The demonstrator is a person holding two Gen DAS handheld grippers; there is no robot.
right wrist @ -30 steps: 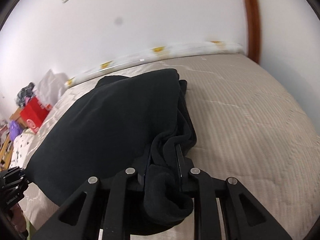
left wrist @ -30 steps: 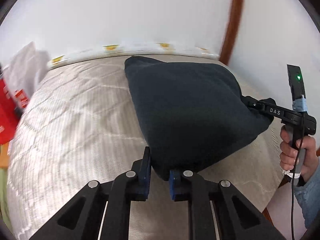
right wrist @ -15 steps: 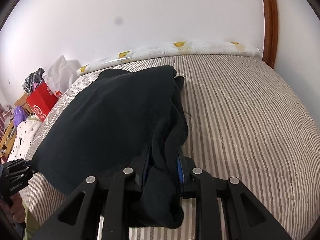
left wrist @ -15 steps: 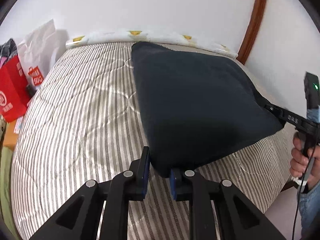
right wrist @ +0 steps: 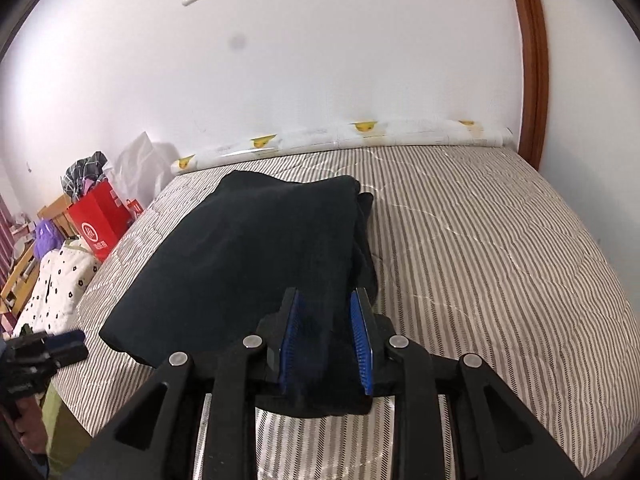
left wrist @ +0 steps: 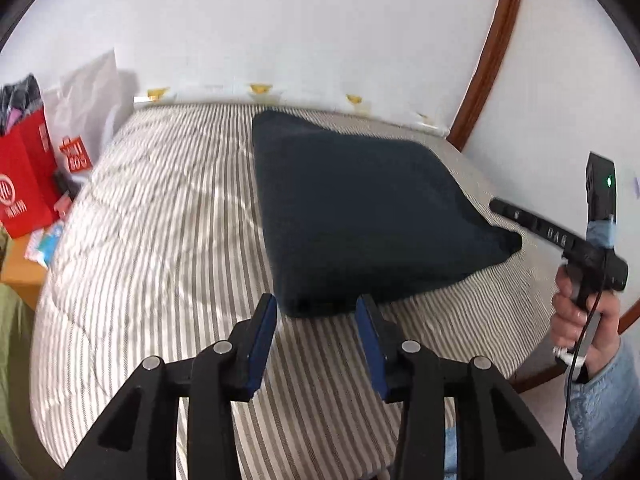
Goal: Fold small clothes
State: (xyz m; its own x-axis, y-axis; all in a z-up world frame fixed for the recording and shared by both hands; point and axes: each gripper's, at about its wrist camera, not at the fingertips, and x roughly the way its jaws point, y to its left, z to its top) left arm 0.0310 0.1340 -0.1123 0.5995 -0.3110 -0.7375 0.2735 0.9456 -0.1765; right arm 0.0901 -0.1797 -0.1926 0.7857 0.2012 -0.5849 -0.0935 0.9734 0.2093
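A dark navy garment [left wrist: 360, 216] lies folded on the striped bed [left wrist: 160, 240]; it also shows in the right wrist view [right wrist: 256, 256]. My left gripper [left wrist: 316, 308] is open, its blue pads on either side of the garment's near corner, not touching it. My right gripper [right wrist: 326, 308] has opened, and the garment's bunched near-right corner still lies between its blue pads [right wrist: 289, 332]. The right gripper also shows at the right of the left wrist view [left wrist: 516, 216], by the garment's right corner.
A red bag [left wrist: 24, 184] and white bag [left wrist: 92, 92] stand left of the bed. A rolled white mat [right wrist: 360, 136] with yellow marks lies along the far wall. A spotted white cloth [right wrist: 56, 280] lies at the left. A wooden door frame [left wrist: 488, 52] rises at the right.
Both grippers have opened and let go of the garment, which has dropped onto the bed. The left gripper has drawn back a little from the corner.
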